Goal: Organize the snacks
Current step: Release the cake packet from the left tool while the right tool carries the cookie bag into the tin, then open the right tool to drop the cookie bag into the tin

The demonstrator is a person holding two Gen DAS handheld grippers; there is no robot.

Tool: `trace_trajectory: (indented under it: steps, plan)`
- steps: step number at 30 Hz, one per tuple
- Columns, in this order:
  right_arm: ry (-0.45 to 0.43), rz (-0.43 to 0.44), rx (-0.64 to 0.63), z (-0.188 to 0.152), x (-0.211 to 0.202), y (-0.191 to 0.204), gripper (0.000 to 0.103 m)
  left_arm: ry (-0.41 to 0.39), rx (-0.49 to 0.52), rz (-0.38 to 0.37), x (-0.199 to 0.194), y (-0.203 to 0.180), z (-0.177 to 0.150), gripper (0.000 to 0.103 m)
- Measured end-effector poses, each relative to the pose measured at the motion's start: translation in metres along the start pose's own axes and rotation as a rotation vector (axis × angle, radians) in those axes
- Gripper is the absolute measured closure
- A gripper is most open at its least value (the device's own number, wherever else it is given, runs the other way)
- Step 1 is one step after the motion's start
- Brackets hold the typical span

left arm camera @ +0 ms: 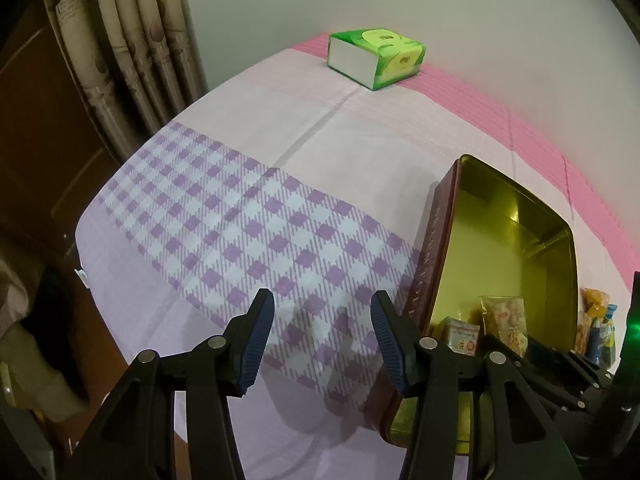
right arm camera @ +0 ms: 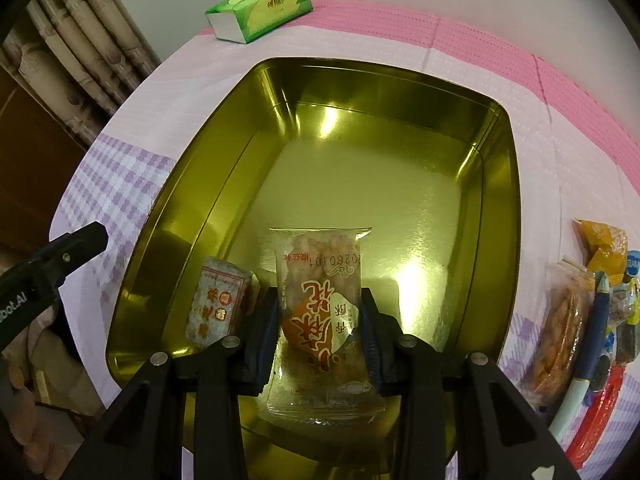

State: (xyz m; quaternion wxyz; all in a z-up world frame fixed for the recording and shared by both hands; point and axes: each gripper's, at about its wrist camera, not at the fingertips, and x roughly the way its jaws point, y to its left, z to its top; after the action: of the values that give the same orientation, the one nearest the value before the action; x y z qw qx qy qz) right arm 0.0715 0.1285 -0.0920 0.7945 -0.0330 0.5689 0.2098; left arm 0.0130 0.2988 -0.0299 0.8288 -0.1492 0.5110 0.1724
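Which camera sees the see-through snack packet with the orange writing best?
The right wrist view: the snack packet fills the middle, clamped in the right gripper. The left wrist view shows only its top inside the gold tin.

The room light was soft and a little dim, with a purple-pink tint on the tablecloth [left arm camera: 248, 128]. Inside the gold tin [right arm camera: 248, 128] I saw strong glare spots on the floor and on the far wall. In front of the tin, my left claw [left arm camera: 322, 338] threw a pale shadow on the cloth. Around the tin everything curved, and the corners were black. The focus was sharp enough.
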Motion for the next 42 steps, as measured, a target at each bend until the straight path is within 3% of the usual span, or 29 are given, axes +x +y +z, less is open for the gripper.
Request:
trace_trajectory:
  steps: [13,25,34,42]
  plan:
    - [-0.008,0.003,-0.015,0.0,-0.004,0.001,0.065,0.009,0.001,-0.001,0.003,-0.001,-0.001,0.051]
    - [-0.113,-0.001,-0.056,-0.011,-0.056,-0.013,0.059,0.001,0.021,0.003,0.002,-0.005,-0.003,0.051]
    - [-0.153,-0.1,0.036,-0.028,-0.095,-0.094,0.057,-0.002,0.048,0.01,0.002,-0.01,-0.005,0.051]
    - [-0.098,-0.248,0.191,-0.042,-0.097,-0.196,0.051,-0.005,0.076,0.018,0.001,-0.018,-0.009,0.051]
